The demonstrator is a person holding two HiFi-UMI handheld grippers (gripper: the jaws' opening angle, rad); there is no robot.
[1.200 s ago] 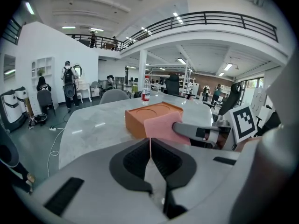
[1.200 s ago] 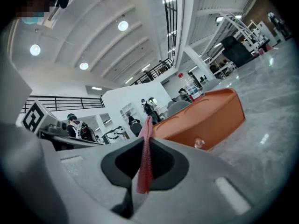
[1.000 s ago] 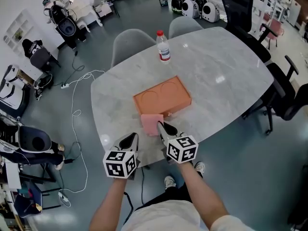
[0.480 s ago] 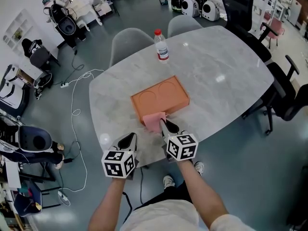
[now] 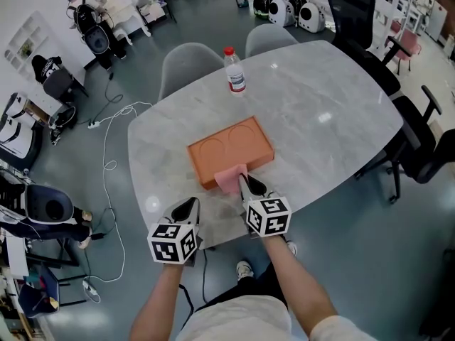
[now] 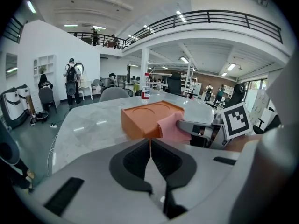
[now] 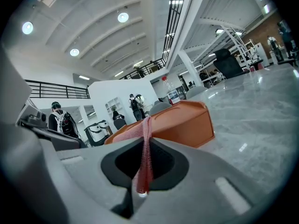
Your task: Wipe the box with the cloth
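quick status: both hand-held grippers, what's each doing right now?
Left hand-held gripper: closed, empty.
Right hand-held gripper: closed on the pink cloth, at the orange box's near side.

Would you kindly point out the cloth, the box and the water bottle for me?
cloth [image 5: 229, 179], head view, its pink middle.
box [image 5: 229, 146], head view, its orange top face.
water bottle [image 5: 234, 77], head view, its body.

I see: box [image 5: 231, 152] orange, cloth [image 5: 228, 180] pink, table [image 5: 320, 98] white-grey marble, bottle [image 5: 235, 73] cap red. Left gripper [image 5: 193, 203] and right gripper [image 5: 243, 184]: black-and-white square markers.
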